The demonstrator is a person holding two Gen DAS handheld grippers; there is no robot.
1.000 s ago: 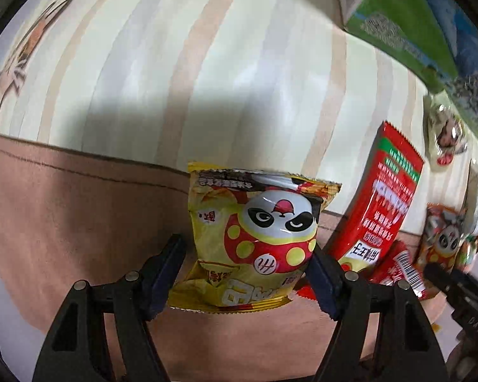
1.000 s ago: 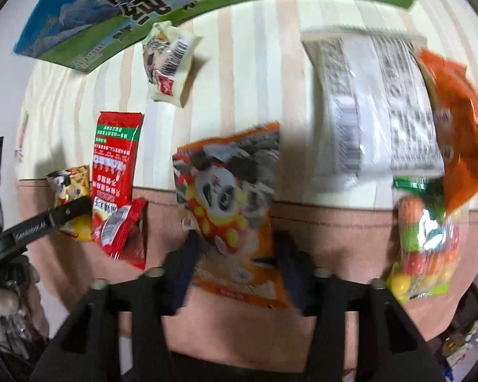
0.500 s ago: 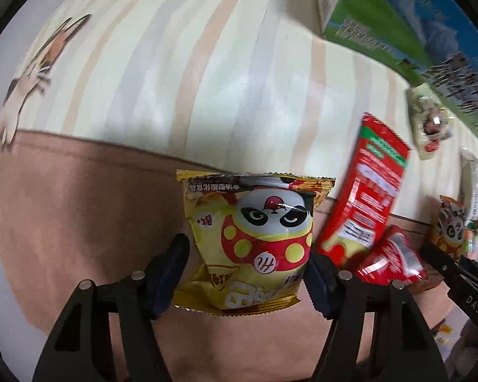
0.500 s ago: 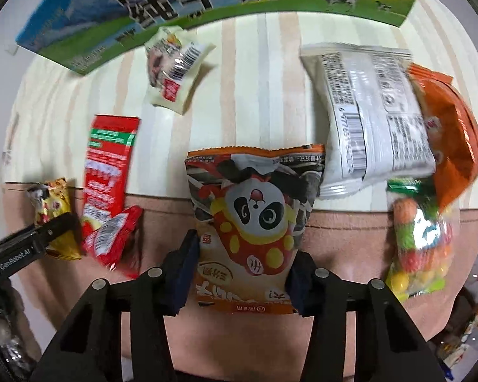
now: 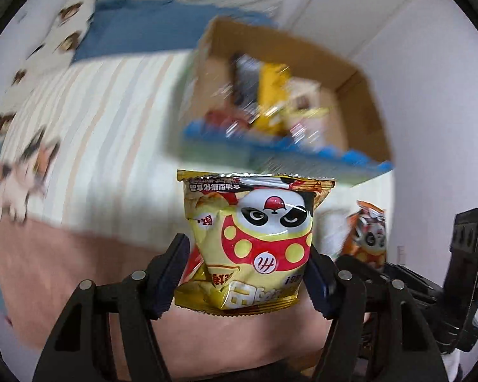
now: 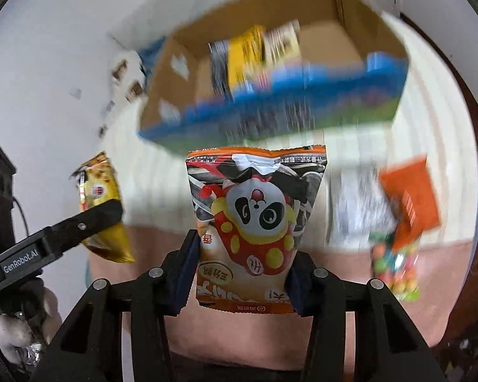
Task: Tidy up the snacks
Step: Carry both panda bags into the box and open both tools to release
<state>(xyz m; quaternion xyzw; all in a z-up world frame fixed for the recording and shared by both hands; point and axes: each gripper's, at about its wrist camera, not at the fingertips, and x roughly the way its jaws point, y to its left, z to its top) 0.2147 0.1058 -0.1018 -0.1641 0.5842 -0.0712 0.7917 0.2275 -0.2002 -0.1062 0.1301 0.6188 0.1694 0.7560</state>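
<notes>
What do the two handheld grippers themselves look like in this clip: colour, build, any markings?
Both are matte black plastic. The left gripper and right gripper each have two angular finger arms with cut-out windows, silver pivot pins and dark blue pads. From the right wrist view, the left gripper's arm carries white "GenRobot.AI" lettering. No sleeves are visible.
</notes>
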